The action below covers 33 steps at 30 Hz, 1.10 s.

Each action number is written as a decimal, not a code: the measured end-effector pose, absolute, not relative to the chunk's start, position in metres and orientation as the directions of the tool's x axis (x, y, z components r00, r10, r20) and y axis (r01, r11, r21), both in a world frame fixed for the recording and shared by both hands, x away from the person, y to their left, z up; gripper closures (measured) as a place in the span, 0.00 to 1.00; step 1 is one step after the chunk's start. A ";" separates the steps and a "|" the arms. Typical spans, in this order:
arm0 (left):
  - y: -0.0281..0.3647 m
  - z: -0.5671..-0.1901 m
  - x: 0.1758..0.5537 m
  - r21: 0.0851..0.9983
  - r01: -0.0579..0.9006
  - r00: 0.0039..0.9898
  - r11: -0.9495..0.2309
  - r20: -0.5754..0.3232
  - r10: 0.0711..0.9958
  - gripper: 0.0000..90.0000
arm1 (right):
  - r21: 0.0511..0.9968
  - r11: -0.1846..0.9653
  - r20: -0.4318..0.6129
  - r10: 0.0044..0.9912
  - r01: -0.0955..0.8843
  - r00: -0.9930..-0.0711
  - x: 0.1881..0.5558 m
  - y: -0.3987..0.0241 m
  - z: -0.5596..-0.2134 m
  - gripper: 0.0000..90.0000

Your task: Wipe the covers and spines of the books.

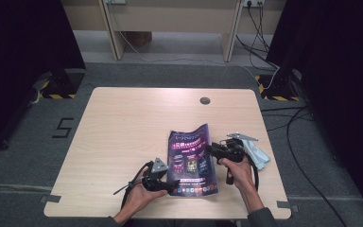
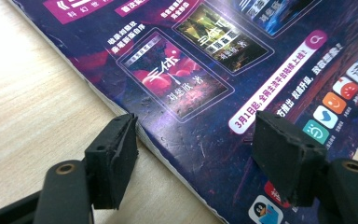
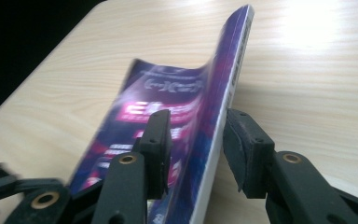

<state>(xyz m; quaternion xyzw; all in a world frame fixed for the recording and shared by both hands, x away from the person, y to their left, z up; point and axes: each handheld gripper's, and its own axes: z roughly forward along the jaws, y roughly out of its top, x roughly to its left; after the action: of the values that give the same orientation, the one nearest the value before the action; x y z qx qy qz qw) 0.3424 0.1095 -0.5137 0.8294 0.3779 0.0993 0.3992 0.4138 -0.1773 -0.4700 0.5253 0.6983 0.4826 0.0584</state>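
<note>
A wooden table [image 1: 123, 132] seen from above, with a person's two forearms coming in from the near edge, each hand holding a two-jaw gripper. A magazine [image 1: 192, 161] with a dark purple cover lies on the near half of the table, right of the middle, between the two grippers.

The left gripper [image 1: 170, 185] rests at the magazine's near left corner. In the left gripper view its jaws stand apart, one over bare wood just beside the magazine's edge and the other over the cover; whether the pads touch the paper is hard to tell.

The right gripper [image 1: 211, 149] is at the magazine's right edge, which is lifted and curled up off the table. In the right gripper view the raised edge stands between the two jaws, one pad on the cover side and the other seemingly just short of the page side.

A light blue face mask [image 1: 260, 156] lies near the table's right edge, behind the right hand.
</note>
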 end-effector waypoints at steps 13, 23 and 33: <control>0.110 -0.514 0.340 0.745 0.542 0.688 -0.389 -0.128 0.714 0.34 | 0.716 0.153 0.339 0.776 0.681 -0.531 0.414 -0.162 -0.465 0.77; 0.110 -0.515 0.339 0.752 0.531 0.691 -0.389 -0.120 0.713 0.34 | 0.691 0.174 0.349 0.769 0.701 -0.535 0.422 -0.159 -0.469 0.77; 0.117 -0.510 0.341 0.739 0.553 0.689 -0.384 -0.147 0.709 0.32 | 0.720 0.255 0.248 0.774 0.645 -0.582 0.425 -0.154 -0.463 0.84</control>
<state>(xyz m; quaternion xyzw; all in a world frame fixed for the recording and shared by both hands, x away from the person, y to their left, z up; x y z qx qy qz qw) 0.3407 0.1171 -0.5102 0.8262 0.3819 0.0973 0.4025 0.4248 -0.1541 -0.4625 0.4503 0.7882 0.4121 0.0784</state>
